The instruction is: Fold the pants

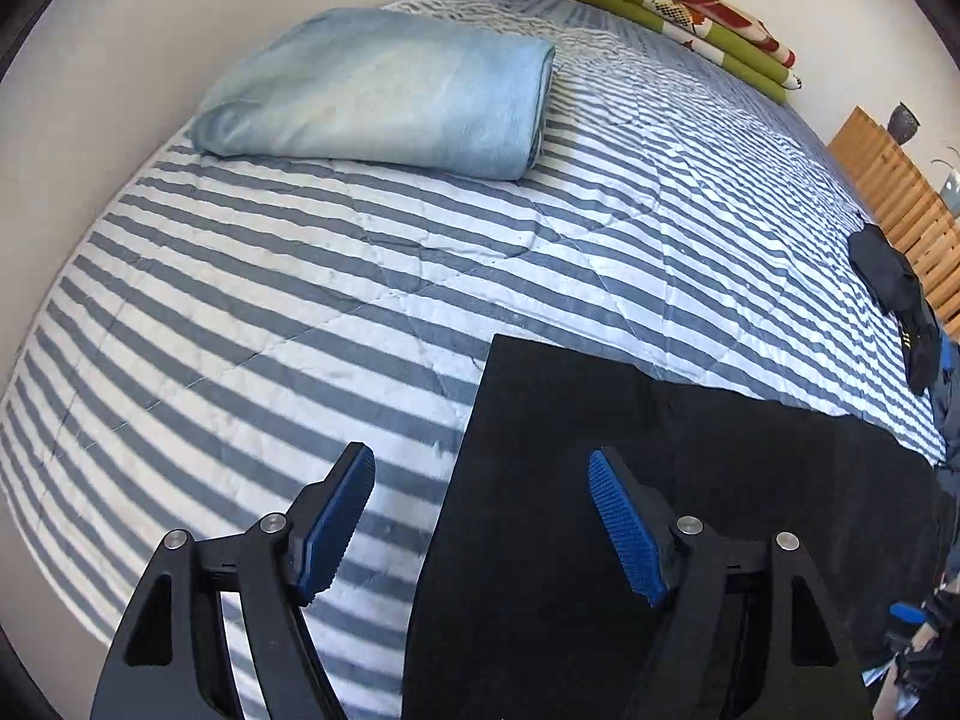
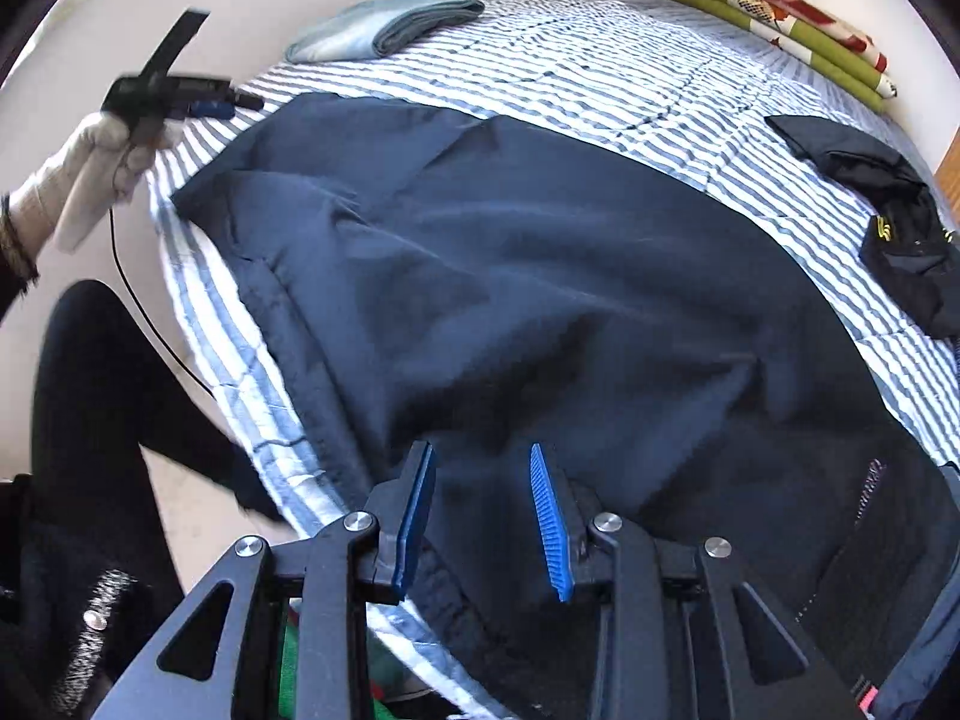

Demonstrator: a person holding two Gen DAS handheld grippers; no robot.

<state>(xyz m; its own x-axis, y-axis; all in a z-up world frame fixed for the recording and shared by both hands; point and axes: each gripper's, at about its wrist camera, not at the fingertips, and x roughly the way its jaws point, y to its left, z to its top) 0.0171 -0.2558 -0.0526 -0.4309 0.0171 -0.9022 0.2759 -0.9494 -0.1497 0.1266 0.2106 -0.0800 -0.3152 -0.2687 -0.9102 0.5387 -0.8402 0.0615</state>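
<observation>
Dark navy pants lie spread across the striped bedspread, wrinkled, with one leg end toward the far left. My right gripper hovers over their near part, its blue pads apart with only loose cloth below the gap. In the left wrist view the pants show as a flat dark panel at the lower right. My left gripper stands wide open astride their left edge, one finger over the stripes and one over the cloth. The right wrist view shows the left gripper in a white-gloved hand.
A folded light blue blanket lies by the wall at the far left. A green floral quilt is stacked at the bed's far end. A crumpled black garment sits at the right edge beside wooden slats. The person's dark legs stand at the left.
</observation>
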